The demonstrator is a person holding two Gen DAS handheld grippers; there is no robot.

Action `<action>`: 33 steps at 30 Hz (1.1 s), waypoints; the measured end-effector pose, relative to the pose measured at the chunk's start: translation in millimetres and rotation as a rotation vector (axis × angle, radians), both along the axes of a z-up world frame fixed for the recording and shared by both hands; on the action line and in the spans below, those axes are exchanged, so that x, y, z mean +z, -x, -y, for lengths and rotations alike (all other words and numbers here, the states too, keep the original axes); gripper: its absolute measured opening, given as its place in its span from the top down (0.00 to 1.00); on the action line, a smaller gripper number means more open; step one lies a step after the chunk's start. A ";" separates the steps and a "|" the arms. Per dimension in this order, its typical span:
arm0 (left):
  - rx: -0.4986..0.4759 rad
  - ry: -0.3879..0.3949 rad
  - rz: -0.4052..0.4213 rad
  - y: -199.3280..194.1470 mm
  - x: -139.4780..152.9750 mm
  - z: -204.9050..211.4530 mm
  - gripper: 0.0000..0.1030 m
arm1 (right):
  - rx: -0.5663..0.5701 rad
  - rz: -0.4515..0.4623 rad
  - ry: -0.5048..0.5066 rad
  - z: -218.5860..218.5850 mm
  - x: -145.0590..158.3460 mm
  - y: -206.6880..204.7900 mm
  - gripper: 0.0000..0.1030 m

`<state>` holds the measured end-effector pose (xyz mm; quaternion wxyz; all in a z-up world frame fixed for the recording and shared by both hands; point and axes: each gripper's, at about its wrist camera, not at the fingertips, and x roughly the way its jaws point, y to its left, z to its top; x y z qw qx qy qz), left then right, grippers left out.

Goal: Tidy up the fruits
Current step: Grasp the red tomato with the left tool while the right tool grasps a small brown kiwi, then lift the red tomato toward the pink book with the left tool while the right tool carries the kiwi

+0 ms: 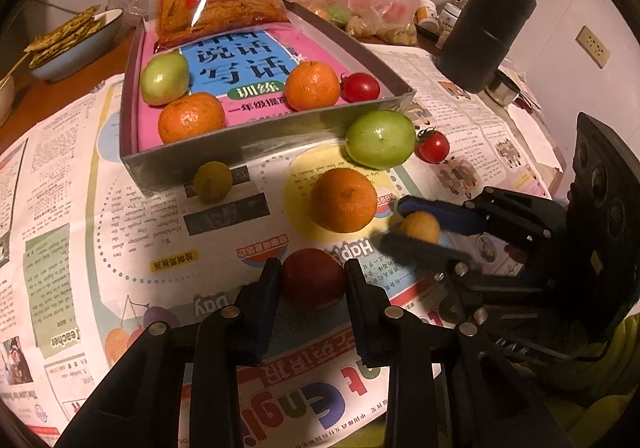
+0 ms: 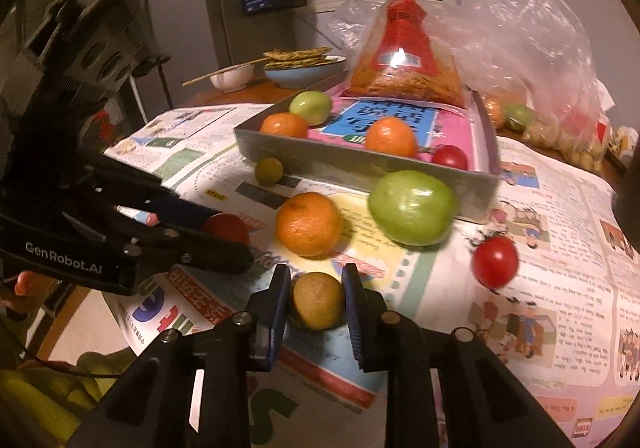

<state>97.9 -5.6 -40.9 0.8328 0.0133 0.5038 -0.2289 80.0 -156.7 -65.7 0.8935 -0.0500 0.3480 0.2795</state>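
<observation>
Left gripper (image 1: 312, 280) clamped on a dark red fruit (image 1: 313, 278); right gripper (image 2: 316, 300) closed tight on a small brownish-yellow fruit (image 2: 318, 301), both down on the newspaper (image 1: 120, 240). Loose beside them: tangerine (image 1: 344, 199), green tomato (image 1: 380, 139), cherry tomato (image 1: 433, 146), just outside the gray tray (image 1: 256, 140) front wall.

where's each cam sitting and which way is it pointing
Left wrist: on the left claw, angled down at the newspaper; its fingers grip a red fruit; the right claw shows at right, holding a small brown fruit.
Right wrist: on the right claw, angled down, gripping the brown fruit; the left claw enters from the left.
Shared: grey tray, loose orange, green tomato.
</observation>
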 end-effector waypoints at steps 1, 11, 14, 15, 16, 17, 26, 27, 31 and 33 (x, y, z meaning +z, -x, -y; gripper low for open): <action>0.003 0.003 0.003 0.3 1.9 -0.8 0.68 | -0.006 0.003 -0.007 2.7 2.4 0.0 0.74; 0.020 0.001 0.047 -1.0 20.7 1.6 0.68 | -0.069 0.034 -0.058 25.0 23.7 -2.0 0.74; 0.021 0.002 0.057 -3.5 25.3 3.7 0.68 | -0.080 0.040 -0.066 28.9 27.4 -3.1 0.74; 0.021 0.001 0.060 -4.7 26.8 4.4 0.68 | -0.083 0.041 -0.068 29.8 28.0 -3.3 0.74; 0.020 -0.001 0.061 -5.8 27.9 5.6 0.68 | -0.084 0.043 -0.069 30.9 29.2 -3.9 0.74; 0.021 -0.001 0.061 -7.1 29.0 6.8 0.68 | -0.087 0.044 -0.070 31.3 29.7 -4.6 0.74; 0.039 0.005 0.076 -23.1 37.8 14.7 0.68 | -0.116 0.060 -0.088 40.2 39.4 -11.7 0.74; 0.043 0.006 0.078 -24.9 39.4 15.3 0.68 | -0.119 0.063 -0.090 41.1 40.5 -12.9 0.74; 0.045 0.014 0.088 -34.9 45.7 18.7 0.68 | -0.131 0.070 -0.100 43.8 45.9 -21.0 0.74; 0.045 0.017 0.092 -39.8 47.6 20.0 0.68 | -0.135 0.072 -0.105 44.6 48.5 -25.3 0.74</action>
